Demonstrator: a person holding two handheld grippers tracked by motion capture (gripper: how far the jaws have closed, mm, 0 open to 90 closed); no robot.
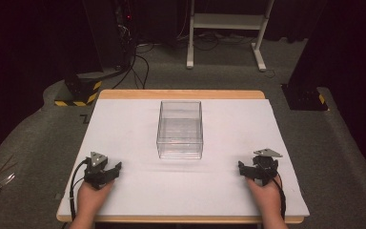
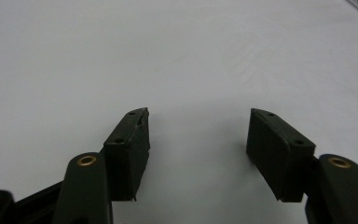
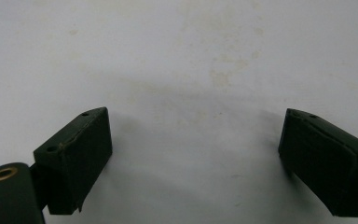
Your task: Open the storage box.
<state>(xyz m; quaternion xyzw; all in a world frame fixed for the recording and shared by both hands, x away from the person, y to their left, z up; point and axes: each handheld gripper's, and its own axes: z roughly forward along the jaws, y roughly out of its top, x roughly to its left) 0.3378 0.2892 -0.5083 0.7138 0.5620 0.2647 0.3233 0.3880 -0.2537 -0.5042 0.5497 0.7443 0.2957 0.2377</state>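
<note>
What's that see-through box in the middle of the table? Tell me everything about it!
The clear box looks like plastic, with four straight walls and an open top. It stands upright and looks empty. It sits in the middle of the white table, a bit toward the far side. Nothing touches it but the table.

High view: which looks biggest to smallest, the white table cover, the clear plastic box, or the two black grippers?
1. White table cover, largest by far.
2. Clear plastic box.
3. Left gripper and right gripper: they look about alike, so no ranking between them.
</note>
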